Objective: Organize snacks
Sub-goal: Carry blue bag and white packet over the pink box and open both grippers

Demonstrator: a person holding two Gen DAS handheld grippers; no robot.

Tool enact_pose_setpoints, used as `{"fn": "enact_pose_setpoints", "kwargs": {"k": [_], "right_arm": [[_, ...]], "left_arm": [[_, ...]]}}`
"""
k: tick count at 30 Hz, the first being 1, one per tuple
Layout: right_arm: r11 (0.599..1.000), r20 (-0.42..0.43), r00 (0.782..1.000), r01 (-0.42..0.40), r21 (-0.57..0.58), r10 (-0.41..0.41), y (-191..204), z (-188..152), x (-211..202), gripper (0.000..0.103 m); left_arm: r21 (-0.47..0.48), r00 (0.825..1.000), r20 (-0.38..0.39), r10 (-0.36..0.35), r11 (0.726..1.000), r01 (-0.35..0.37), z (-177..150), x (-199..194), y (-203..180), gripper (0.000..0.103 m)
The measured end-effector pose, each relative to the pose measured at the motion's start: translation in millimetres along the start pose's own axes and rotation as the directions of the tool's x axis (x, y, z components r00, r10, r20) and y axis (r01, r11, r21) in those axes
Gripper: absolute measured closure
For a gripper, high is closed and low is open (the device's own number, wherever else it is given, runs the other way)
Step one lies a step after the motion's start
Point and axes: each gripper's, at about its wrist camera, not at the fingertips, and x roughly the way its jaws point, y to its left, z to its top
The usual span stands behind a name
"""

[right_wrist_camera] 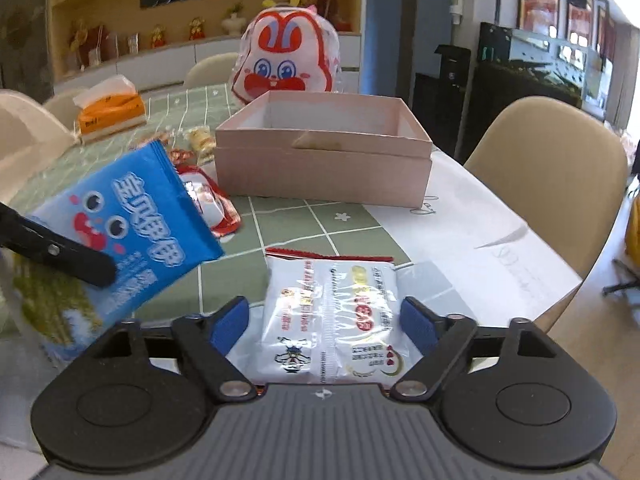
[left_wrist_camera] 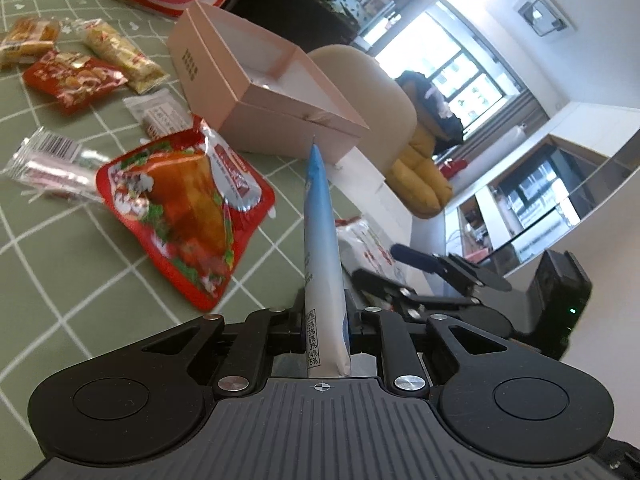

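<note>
My left gripper (left_wrist_camera: 326,316) is shut on a blue snack packet (left_wrist_camera: 320,240), held edge-on above the table; the right wrist view shows the same packet (right_wrist_camera: 132,224) lifted at the left. An open pink box (left_wrist_camera: 256,80) stands beyond it, also seen ahead in the right wrist view (right_wrist_camera: 324,160), apparently empty. My right gripper (right_wrist_camera: 324,320) is open, its blue pads (right_wrist_camera: 230,324) on either side of a white snack packet (right_wrist_camera: 332,320) lying on the table. A red chicken-leg packet (left_wrist_camera: 180,212) lies left of the blue one.
Several small snack packets (left_wrist_camera: 76,72) lie on the green checked tablecloth (left_wrist_camera: 60,272). A big rabbit-face bag (right_wrist_camera: 286,64) stands behind the box. An orange tissue box (right_wrist_camera: 110,110) sits far left. Beige chairs (right_wrist_camera: 560,168) flank the table; white paper (right_wrist_camera: 480,232) covers its right part.
</note>
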Motion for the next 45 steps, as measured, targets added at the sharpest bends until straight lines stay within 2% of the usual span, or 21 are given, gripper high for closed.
{"fn": "enact_pose_setpoints", "kwargs": {"k": [5, 7, 21, 26, 29, 30, 31, 34, 36, 38, 40, 43, 45], "right_arm": [[0.997, -0.016, 1.000, 0.019, -0.071, -0.020, -1, 2, -1, 0.029], [0.997, -0.017, 1.000, 0.015, -0.072, -0.016, -5, 1, 0, 0.027], [0.998, 0.047, 0.999, -0.019, 0.057, 0.017, -29, -10, -8, 0.018], [0.997, 0.025, 0.999, -0.043, 0.068, 0.041, -27, -10, -3, 0.018], [0.998, 0.008, 1.000, -0.018, 0.055, 0.017, -23, -10, 2, 0.018], [0.998, 0.006, 1.000, -0.013, 0.055, 0.013, -23, -10, 3, 0.025], [0.998, 0.003, 1.000, -0.011, 0.056, 0.011, -23, -10, 4, 0.027], [0.999, 0.014, 1.000, -0.024, 0.039, 0.023, -24, -5, -1, 0.027], [0.999, 0.046, 0.998, -0.038, 0.009, 0.037, -24, 4, -11, 0.027], [0.998, 0.102, 0.993, -0.054, -0.018, 0.055, -25, 22, -26, 0.027], [0.998, 0.173, 0.983, -0.054, -0.035, 0.059, -29, 51, -40, 0.027], [0.997, 0.264, 0.962, -0.053, -0.048, 0.064, -36, 104, -48, 0.027], [0.998, 0.283, 0.957, -0.047, -0.034, 0.055, -43, 141, -40, 0.027]], "left_arm": [[-0.019, 1.000, 0.000, -0.017, 1.000, 0.017, -2, -4, 2, 0.085], [-0.032, 1.000, -0.001, -0.028, 0.999, 0.028, 1, -1, 6, 0.085], [-0.036, 0.999, -0.042, -0.024, 0.999, 0.023, -2, 14, 4, 0.085], [-0.041, 0.999, -0.045, -0.023, 0.999, 0.021, -3, 15, 6, 0.085], [-0.044, 0.999, -0.045, -0.021, 0.999, 0.019, -4, 15, 7, 0.085], [-0.044, 0.999, -0.044, -0.021, 0.999, 0.019, -4, 14, 7, 0.085], [-0.045, 0.999, -0.041, -0.022, 0.999, 0.020, -4, 13, 6, 0.085], [-0.049, 0.999, -0.025, -0.030, 0.998, 0.029, -1, 8, 3, 0.085], [-0.060, 0.998, 0.008, -0.064, 0.996, 0.064, 7, 0, 0, 0.085], [-0.058, 0.992, 0.076, -0.100, 0.993, 0.104, 27, -14, -8, 0.085], [-0.010, 0.981, 0.166, -0.099, 0.995, 0.102, 55, -28, -21, 0.085], [0.029, 0.951, 0.295, -0.094, 0.996, 0.090, 98, -37, -35, 0.085], [0.025, 0.931, 0.356, -0.085, 0.996, 0.082, 126, -32, -35, 0.085]]}}
